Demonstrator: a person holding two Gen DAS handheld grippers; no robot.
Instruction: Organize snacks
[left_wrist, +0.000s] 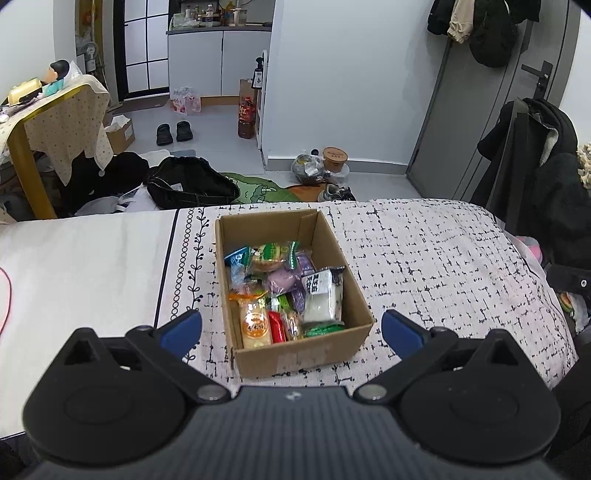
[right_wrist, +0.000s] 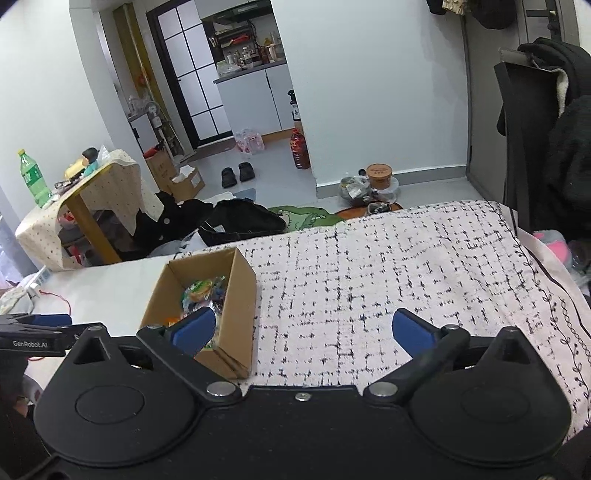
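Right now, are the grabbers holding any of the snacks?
No, nothing is held. The left gripper and the right gripper both have their jaws wide open and empty. The snacks all lie inside the cardboard box.

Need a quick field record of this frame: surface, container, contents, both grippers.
surface: bed cover, white with black grid print
container: cardboard box, open top, upright on the cover
contents: wrapped snacks piled inside; none seen loose on the cover
left gripper: open, empty, box in front between its fingers
right gripper: open, empty, box at its left finger
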